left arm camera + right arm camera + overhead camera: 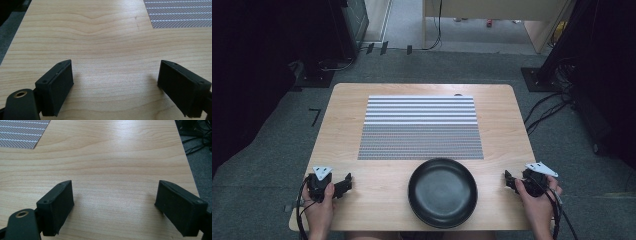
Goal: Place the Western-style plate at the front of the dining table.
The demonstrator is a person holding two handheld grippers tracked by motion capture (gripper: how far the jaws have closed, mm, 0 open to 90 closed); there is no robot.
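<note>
Black bowl (442, 192) sits upright at the worktop's (377, 175) near edge, mouth up, round, so no long axis to call. It touches the striped mat's (421, 127) near edge. Left tool (343, 184) rests well to the bowl's left, jaws spread, nothing between. Right tool (509, 181) sits just off the bowl's right, jaws spread wide too, empty.

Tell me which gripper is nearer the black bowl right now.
Right, though only narrowly. The right gripper sits open just off the black bowl toward the table's right edge; the left gripper, also open, is slightly farther off on the bowl's other side.
</note>
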